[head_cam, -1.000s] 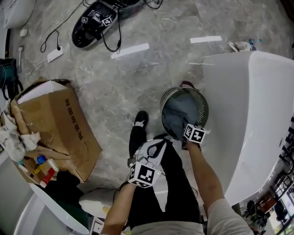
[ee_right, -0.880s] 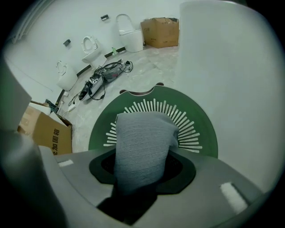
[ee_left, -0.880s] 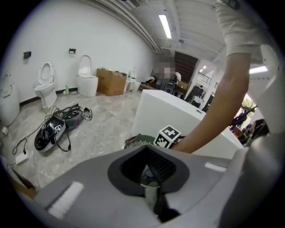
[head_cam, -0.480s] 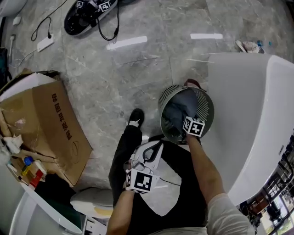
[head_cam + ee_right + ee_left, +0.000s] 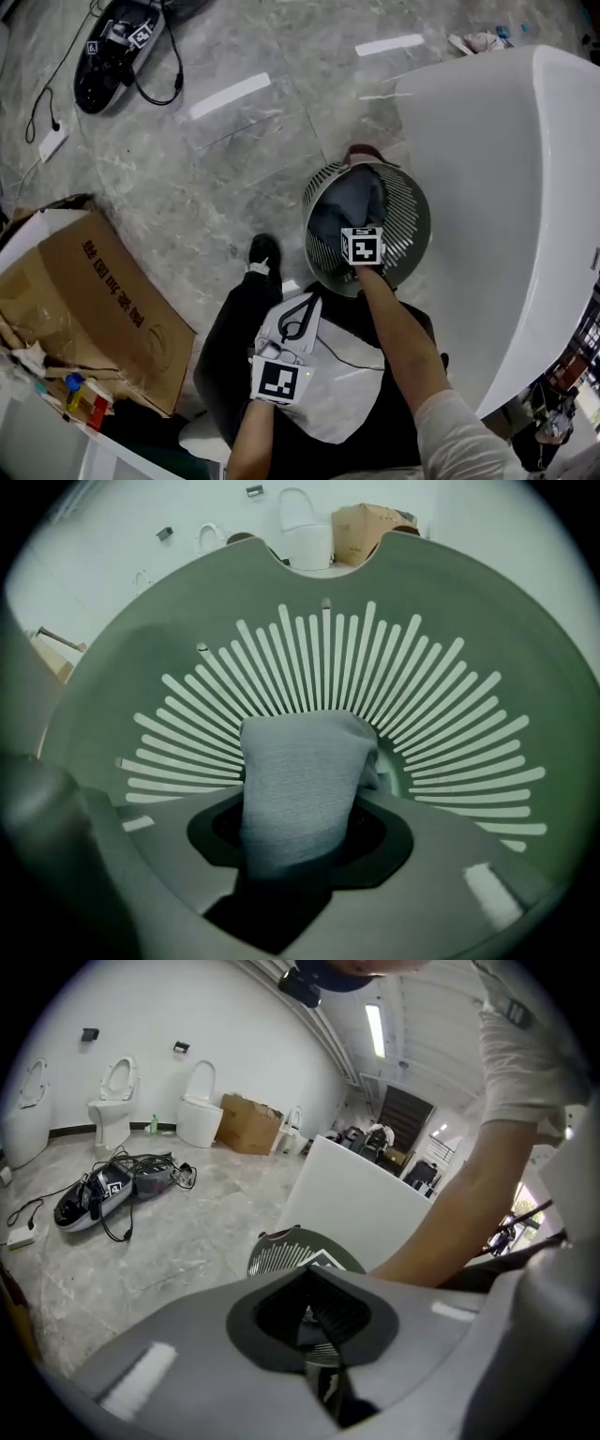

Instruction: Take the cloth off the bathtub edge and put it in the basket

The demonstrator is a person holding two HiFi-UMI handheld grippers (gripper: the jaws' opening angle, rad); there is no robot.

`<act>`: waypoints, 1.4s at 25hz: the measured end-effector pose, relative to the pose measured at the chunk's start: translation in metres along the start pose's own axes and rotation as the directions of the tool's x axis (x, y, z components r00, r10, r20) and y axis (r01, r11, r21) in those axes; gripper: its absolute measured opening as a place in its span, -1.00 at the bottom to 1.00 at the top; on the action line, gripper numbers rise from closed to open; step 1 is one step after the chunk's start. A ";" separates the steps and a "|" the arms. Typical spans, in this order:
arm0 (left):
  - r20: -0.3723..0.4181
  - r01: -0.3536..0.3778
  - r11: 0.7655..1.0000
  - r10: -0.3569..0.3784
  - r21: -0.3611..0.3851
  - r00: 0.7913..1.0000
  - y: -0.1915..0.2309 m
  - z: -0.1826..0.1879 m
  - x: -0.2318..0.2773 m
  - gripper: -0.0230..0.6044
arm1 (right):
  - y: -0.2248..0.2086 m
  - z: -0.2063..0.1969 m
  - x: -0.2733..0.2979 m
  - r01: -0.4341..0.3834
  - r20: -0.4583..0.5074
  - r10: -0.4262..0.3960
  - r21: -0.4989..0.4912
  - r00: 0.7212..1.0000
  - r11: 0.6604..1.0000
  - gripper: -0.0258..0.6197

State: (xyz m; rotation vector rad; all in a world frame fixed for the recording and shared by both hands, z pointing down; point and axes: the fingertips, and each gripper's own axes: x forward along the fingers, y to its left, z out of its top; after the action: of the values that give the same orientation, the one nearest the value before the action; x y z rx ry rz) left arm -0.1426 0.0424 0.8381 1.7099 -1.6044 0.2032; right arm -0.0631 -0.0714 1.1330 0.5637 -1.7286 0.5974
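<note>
In the head view a round grey-green slatted basket (image 5: pixel 409 208) stands on the floor against the white bathtub (image 5: pixel 506 187). My right gripper (image 5: pixel 357 236) points steeply down into it, shut on a grey cloth (image 5: pixel 345 201) that hangs inside. The right gripper view shows the cloth (image 5: pixel 302 780) pinched between the jaws of the right gripper (image 5: pixel 298 847), over the basket's slatted wall (image 5: pixel 187 658). My left gripper (image 5: pixel 302 309) is held near the person's lap, shut, with nothing in it. In its own view the left gripper (image 5: pixel 323 1372) looks past the basket (image 5: pixel 281 1252).
An open cardboard box (image 5: pixel 84 291) lies at the left. A black device with cables (image 5: pixel 117 52) sits on the marble floor at the far left. The person's leg and shoe (image 5: pixel 262 253) are beside the basket. Toilets (image 5: pixel 112 1101) line the far wall.
Both grippers have sunk. The right one has gone lower into the basket with the cloth still in its jaws. The head camera has shifted, so the basket sits more central.
</note>
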 end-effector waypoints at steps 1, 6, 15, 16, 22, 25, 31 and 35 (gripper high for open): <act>-0.012 0.009 1.000 -0.009 -0.001 1.000 0.000 -0.001 0.005 -0.75 | -0.002 -0.006 0.004 -0.003 -0.012 0.004 0.011 1.000 1.000 -0.35; -0.054 0.034 0.999 -0.032 0.024 0.998 0.004 0.018 0.028 -0.75 | -0.019 -0.019 0.008 -0.028 -0.031 0.031 0.096 0.999 0.995 -0.22; -0.098 0.147 0.983 -0.136 0.113 0.986 -0.052 0.100 0.009 -0.75 | -0.027 -0.017 -0.103 -0.050 0.048 0.043 0.156 0.998 0.987 -0.14; -0.101 0.156 0.980 -0.144 0.124 0.985 -0.058 0.110 0.004 -0.75 | -0.028 -0.016 -0.118 -0.048 0.056 0.039 0.160 0.998 0.986 -0.14; -0.083 0.180 0.968 -0.168 0.177 0.982 -0.070 0.157 -0.028 -0.75 | -0.019 0.005 -0.226 -0.049 0.110 0.026 0.212 0.994 0.976 -0.14; -0.064 0.205 0.969 -0.197 0.142 0.978 -0.071 0.194 -0.040 -0.75 | -0.010 0.018 -0.285 -0.045 0.142 0.009 0.250 0.990 0.967 -0.14; -0.120 0.290 0.927 -0.268 0.238 0.956 -0.099 0.238 -0.089 -0.75 | 0.024 0.029 -0.416 -0.068 0.288 -0.033 0.335 0.957 0.940 -0.14; -0.165 0.324 0.899 -0.286 0.296 0.944 -0.113 0.252 -0.132 -0.75 | 0.052 0.027 -0.496 -0.097 0.362 -0.052 0.379 0.931 0.920 -0.14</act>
State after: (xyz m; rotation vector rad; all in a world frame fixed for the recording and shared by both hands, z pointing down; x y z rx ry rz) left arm -0.1612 -0.0196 0.5389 2.1306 -1.2428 0.4171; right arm -0.0071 -0.0193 0.6392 0.9905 -1.9775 0.9116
